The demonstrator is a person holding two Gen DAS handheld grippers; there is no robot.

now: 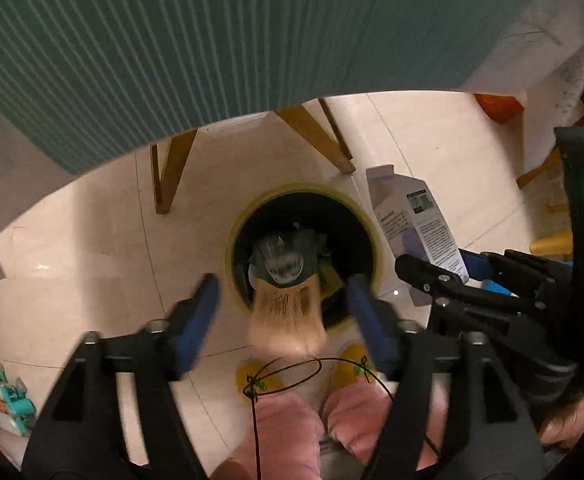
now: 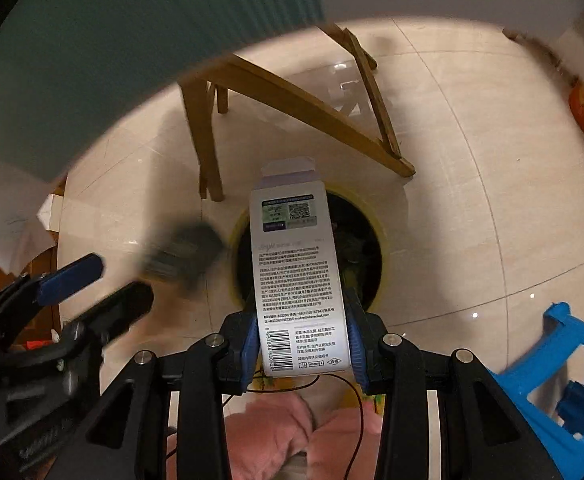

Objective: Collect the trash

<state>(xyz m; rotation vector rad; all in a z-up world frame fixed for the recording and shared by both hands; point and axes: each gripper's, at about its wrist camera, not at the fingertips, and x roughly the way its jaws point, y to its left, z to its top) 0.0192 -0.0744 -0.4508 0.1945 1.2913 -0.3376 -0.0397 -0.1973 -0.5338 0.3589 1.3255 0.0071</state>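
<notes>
Over the round yellow-rimmed bin (image 1: pixel 303 200) on the tiled floor (image 1: pixel 92 248), a blurred beige-and-dark piece of trash (image 1: pixel 288 300) sits loose between the spread blue pads of the left gripper (image 1: pixel 284 312), untouched by either pad. Just beside it, the right gripper (image 2: pixel 303 344) clamps a white printed carton (image 2: pixel 295 272) by its barcode end, above the bin's mouth. Wooden legs (image 2: pixel 208 140) under a teal-covered table (image 1: pixel 172 40) stand behind the bin; a blue plastic stool (image 2: pixel 563 360) sits near at right
</notes>
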